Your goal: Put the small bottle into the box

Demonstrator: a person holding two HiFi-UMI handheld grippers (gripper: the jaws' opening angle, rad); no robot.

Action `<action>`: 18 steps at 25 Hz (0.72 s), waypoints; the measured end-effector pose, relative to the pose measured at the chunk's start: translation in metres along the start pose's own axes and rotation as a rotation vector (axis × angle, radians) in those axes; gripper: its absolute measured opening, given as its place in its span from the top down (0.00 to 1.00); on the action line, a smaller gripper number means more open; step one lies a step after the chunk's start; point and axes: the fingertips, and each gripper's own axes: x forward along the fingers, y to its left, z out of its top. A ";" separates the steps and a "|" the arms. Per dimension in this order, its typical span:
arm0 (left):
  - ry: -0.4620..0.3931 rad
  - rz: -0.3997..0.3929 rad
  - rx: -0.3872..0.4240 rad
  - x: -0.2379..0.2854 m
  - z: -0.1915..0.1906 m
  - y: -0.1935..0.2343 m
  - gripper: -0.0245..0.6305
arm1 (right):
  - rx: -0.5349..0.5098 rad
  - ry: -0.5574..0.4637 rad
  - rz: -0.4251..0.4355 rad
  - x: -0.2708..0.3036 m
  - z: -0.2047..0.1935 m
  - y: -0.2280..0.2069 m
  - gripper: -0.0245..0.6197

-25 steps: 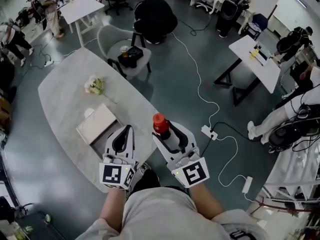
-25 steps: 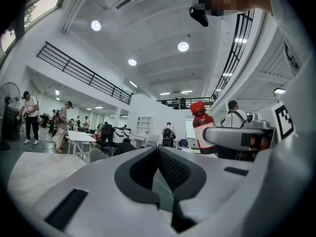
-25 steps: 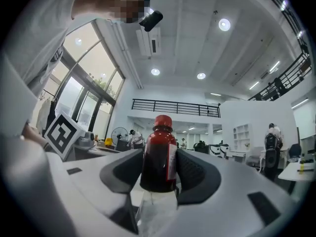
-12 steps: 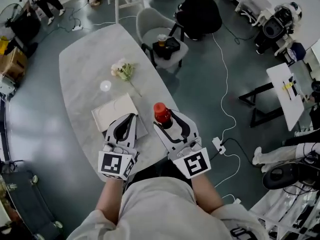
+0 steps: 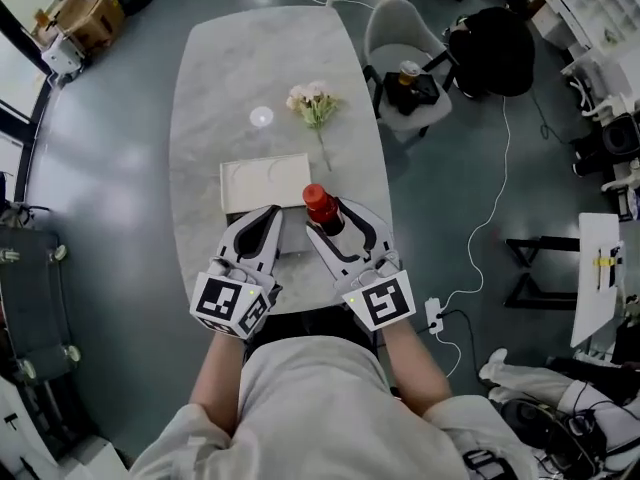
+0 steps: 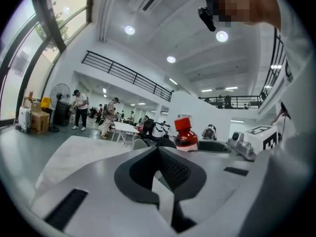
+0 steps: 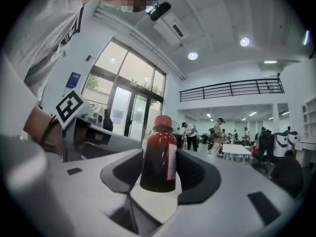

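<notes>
The small bottle, dark red with a red cap, stands upright between the fingers of my right gripper, which is shut on it. In the right gripper view the bottle fills the gap between the two dark pads. My left gripper is beside it on the left, shut and holding nothing; its jaws meet in the left gripper view, where the bottle shows to the right. The white shallow box lies on the table just beyond both grippers, its near edge hidden by them.
The oval marble table runs away from me. A bunch of pale flowers and a small round white thing lie beyond the box. A grey chair with a bag and cup stands at the right. A cable and power strip lie on the floor.
The view has swung so the table now lies straight ahead. Both grippers have come over its near end, close to the box. The bottle stays in the right gripper.
</notes>
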 end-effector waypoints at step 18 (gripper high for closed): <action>0.020 -0.131 -0.436 -0.002 -0.055 0.014 0.57 | -0.118 0.198 0.271 0.030 -0.091 0.062 0.62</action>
